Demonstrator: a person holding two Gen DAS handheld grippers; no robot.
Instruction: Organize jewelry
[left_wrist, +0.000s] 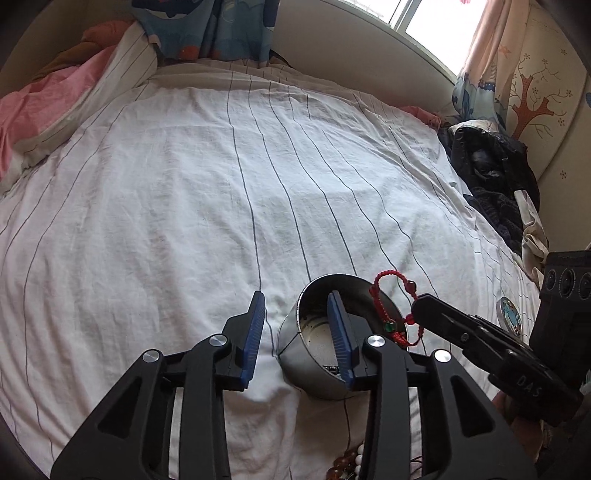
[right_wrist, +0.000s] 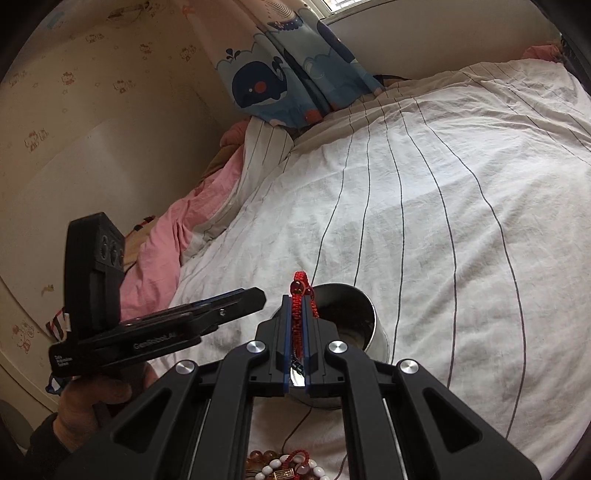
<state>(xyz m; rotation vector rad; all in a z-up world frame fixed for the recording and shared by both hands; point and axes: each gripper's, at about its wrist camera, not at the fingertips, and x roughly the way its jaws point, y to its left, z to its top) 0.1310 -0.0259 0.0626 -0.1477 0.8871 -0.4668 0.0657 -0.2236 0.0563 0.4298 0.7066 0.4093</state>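
Note:
A round metal tin (left_wrist: 306, 343) lies tilted on the striped white bedsheet (left_wrist: 221, 184), its mouth facing up and to the right. My left gripper (left_wrist: 296, 295) stands open astride the tin's near wall, and its blue pads do not press on it. My right gripper (left_wrist: 419, 306) comes in from the right, shut on a red braided bracelet (left_wrist: 388, 306) with red and green beads, which hangs over the tin's mouth. In the right wrist view the red bracelet (right_wrist: 297, 310) is pinched between the pads of the right gripper (right_wrist: 295, 299), just above the tin (right_wrist: 351, 317).
Several beaded bracelets (right_wrist: 288, 469) lie on the sheet near the front edge, also in the left wrist view (left_wrist: 347, 465). A small round lid (left_wrist: 511, 315) rests at the right. Dark clothes (left_wrist: 487, 173) are piled on the right side, pink bedding (left_wrist: 44, 107) on the left.

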